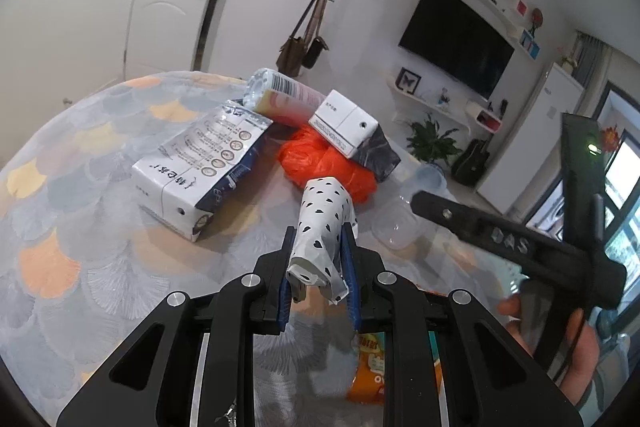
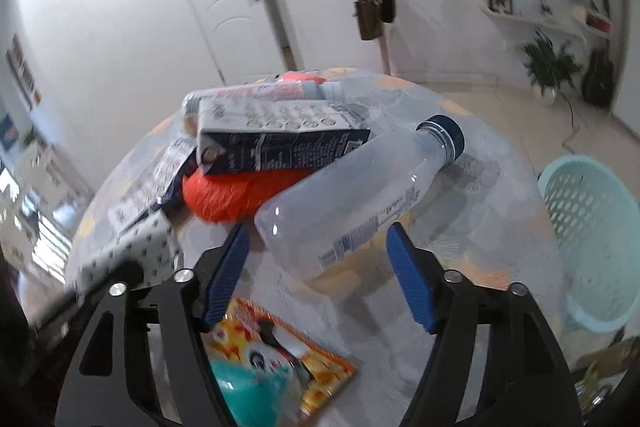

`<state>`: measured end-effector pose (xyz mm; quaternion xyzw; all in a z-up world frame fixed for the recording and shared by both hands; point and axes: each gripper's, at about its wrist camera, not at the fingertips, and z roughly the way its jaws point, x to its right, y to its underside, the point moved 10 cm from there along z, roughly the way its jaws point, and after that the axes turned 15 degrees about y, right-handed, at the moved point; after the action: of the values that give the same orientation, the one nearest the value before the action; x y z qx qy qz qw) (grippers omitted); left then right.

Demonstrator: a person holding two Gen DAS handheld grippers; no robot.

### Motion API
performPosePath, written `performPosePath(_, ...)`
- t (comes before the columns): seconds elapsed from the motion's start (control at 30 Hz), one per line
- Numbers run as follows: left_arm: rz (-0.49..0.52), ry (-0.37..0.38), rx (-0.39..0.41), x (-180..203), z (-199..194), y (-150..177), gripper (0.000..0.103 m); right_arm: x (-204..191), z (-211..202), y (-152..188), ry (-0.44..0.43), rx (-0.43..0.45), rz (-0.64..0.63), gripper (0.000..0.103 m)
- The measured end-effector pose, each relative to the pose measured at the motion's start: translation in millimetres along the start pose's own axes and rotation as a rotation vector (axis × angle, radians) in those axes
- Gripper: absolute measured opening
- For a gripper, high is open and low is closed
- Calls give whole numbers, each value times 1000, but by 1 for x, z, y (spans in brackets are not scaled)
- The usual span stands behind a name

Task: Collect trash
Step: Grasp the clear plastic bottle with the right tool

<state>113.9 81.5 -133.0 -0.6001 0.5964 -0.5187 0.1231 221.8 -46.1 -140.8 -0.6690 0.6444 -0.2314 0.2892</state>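
My left gripper point(image 1: 320, 239) is shut on a white roll of bags with black hearts point(image 1: 322, 223), held above the table; the roll also shows blurred in the right wrist view point(image 2: 140, 247). My right gripper point(image 2: 316, 239) is open, its blue pads either side of the base of a clear plastic bottle point(image 2: 360, 195) with a dark cap, lying on the table. Behind lie an orange plastic bag point(image 1: 324, 163) point(image 2: 236, 195), milk cartons point(image 1: 200, 163) point(image 2: 276, 143), and a pink-labelled bottle point(image 1: 284, 99) point(image 2: 260, 93).
A round table with a scallop-pattern cloth point(image 1: 80, 227) holds the trash. A colourful snack packet point(image 2: 276, 359) lies under my right gripper, and shows in the left view point(image 1: 370, 367). A teal mesh basket point(image 2: 592, 247) stands on the floor at the right.
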Motion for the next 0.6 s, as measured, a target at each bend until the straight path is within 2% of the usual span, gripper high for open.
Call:
performPosePath(0.27,-10,26,5,1,-2,3,20,-7,31,-4,67,-81,83,78)
performPosePath(0.37,-17,39,6,-2,0,1,20,1,38,1,58,-122,109,78)
performPosePath(0.6,-15,42,6,-4,2,0,20,59,14,4,113,-96,144,78)
